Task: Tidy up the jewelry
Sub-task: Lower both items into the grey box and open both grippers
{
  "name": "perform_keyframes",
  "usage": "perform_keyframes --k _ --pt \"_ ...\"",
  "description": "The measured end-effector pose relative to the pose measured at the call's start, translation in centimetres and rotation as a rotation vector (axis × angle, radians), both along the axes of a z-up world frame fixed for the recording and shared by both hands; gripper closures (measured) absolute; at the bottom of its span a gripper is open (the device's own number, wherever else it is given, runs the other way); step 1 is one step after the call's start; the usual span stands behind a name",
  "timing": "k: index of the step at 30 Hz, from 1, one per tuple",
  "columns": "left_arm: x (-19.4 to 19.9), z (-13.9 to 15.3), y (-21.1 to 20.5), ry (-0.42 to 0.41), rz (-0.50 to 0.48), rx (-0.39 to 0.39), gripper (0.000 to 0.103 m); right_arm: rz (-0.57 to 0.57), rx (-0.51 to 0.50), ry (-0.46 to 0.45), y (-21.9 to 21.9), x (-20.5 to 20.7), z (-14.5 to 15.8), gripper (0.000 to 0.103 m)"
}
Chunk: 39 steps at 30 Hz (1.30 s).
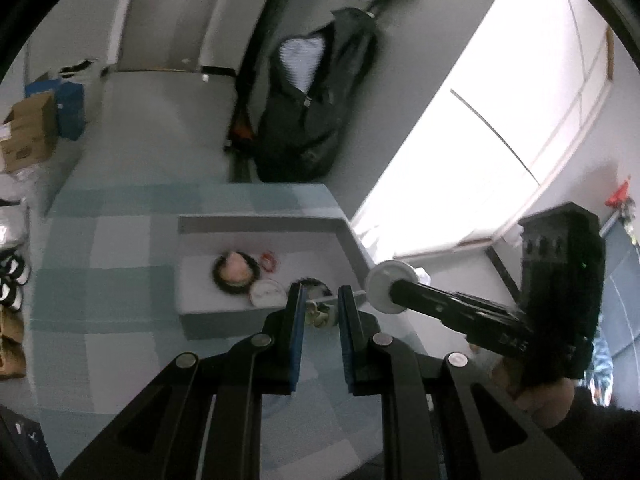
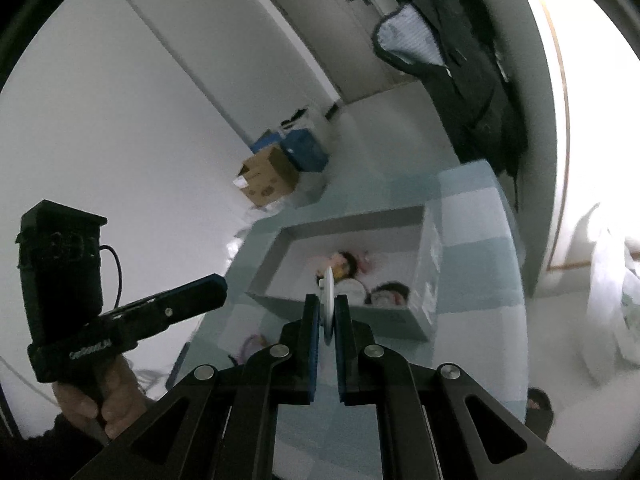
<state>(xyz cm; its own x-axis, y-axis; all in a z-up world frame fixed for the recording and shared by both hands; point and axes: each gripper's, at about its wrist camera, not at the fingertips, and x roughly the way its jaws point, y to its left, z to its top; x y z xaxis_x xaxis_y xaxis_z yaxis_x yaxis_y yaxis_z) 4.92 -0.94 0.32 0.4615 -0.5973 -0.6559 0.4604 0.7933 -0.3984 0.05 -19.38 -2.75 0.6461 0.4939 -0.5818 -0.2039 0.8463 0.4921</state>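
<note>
White disc (image 2: 329,300) pinched edge-on in my right gripper (image 2: 328,320), left gripper (image 1: 322,300) nearly together on its thin rod (image 1: 320,299), box (image 2: 428,280) just ahead below both.

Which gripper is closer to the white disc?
Right. The right gripper is pinching the disc between its fingers; the left gripper is off to the side, not touching the disc.

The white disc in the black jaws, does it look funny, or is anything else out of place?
The white disc is pinched on edge by the right gripper, held in the air above the grey box. A thin rod sticks out of it toward the left gripper. Nothing looks spilled or broken.
</note>
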Motion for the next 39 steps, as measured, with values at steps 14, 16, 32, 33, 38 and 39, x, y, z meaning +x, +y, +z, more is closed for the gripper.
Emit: perform_keyframes --k 14,16,32,33,38,39 --pt "3.3 -1.0 1.3 0.028 0.182 0.043 0.091 0.045 0.015 0.017 2.2 3.0 1.8 0.097" --pt "4.0 -1.0 1.6 0.039 0.187 0.023 0.091 0.049 -0.012 0.022 2.3 3.6 2.0 0.097" --pt "8.2 -3.1 0.5 0.169 0.154 -0.018 0.091 0.046 0.000 0.148 1.5 8.9 0.2 0.097" --pt "8.3 -3.2 0.4 0.173 0.155 -0.016 0.091 0.046 0.000 0.148 1.5 9.0 0.2 0.097" --pt "9.0 -3.9 0.1 0.193 0.150 -0.003 0.091 0.043 0.033 0.169 1.4 9.7 -0.4 0.097" --pt "9.2 -4.0 0.0 0.198 0.156 0.001 0.091 0.039 0.030 0.174 1.5 9.8 -0.5 0.097"
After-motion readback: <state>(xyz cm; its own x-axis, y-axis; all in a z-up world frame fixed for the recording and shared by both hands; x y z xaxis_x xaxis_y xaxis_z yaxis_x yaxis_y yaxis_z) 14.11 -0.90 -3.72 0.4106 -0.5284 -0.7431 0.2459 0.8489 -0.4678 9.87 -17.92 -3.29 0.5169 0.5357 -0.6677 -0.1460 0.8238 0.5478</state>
